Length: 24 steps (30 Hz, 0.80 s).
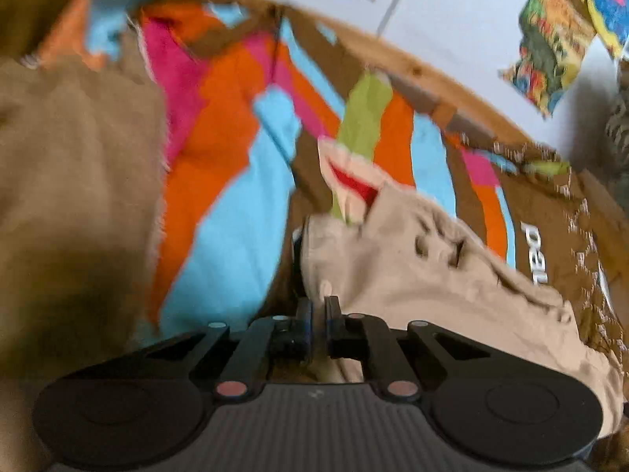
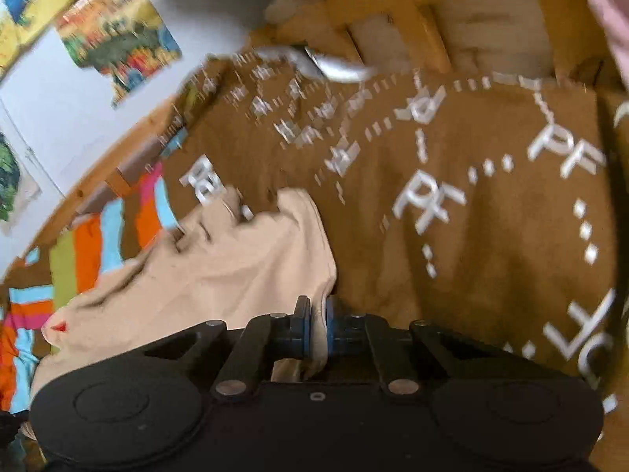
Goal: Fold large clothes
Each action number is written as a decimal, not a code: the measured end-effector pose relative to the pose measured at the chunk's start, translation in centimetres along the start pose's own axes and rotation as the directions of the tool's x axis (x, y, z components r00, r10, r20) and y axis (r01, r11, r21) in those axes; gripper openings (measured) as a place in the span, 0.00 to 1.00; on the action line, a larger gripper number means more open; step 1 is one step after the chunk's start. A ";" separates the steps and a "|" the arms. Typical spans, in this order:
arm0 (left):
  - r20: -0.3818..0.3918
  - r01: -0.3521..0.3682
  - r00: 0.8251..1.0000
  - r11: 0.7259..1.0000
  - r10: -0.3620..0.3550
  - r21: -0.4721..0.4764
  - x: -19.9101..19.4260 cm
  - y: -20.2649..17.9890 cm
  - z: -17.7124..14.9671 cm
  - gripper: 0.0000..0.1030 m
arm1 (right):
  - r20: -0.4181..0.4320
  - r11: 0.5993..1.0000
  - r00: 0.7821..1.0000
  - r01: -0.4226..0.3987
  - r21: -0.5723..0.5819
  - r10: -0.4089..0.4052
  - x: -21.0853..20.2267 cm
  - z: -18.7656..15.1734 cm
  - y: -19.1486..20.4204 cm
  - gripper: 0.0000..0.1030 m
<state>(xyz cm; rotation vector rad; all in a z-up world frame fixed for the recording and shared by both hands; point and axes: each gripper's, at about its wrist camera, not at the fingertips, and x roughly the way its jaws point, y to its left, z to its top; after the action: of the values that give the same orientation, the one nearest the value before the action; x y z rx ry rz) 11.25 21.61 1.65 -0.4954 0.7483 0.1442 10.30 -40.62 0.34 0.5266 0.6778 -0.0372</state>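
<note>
Pinching only thin edges of the beige garment (image 2: 220, 275) spread on the patterned bedcover (image 2: 491, 212), left gripper (image 1: 318, 314) and right gripper (image 2: 318, 314) both clamped; fabric may slip free if tugged.

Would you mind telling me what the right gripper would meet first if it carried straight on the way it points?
Probably the beige garment already pinched in the right gripper; just beyond it lies the brown printed blanket, though depth is unclear.

Open brown bedspread (image 2: 491, 216) right of the beige garment (image 2: 236, 267); wooden bed frame (image 2: 393, 19) beyond.
</note>
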 end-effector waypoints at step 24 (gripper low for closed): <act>0.103 -0.017 0.994 0.912 -0.027 0.411 2.2 -13.6 -1.1 0.75 | 0.193 0.863 0.978 0.169 -0.476 -0.085 0.2 -1.6 8.0 0.32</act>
<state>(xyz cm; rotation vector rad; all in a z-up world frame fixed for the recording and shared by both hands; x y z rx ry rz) 16.21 9.09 4.66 -0.0854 0.6492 0.0051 11.13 -32.86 2.84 -0.0165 0.5306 -0.0311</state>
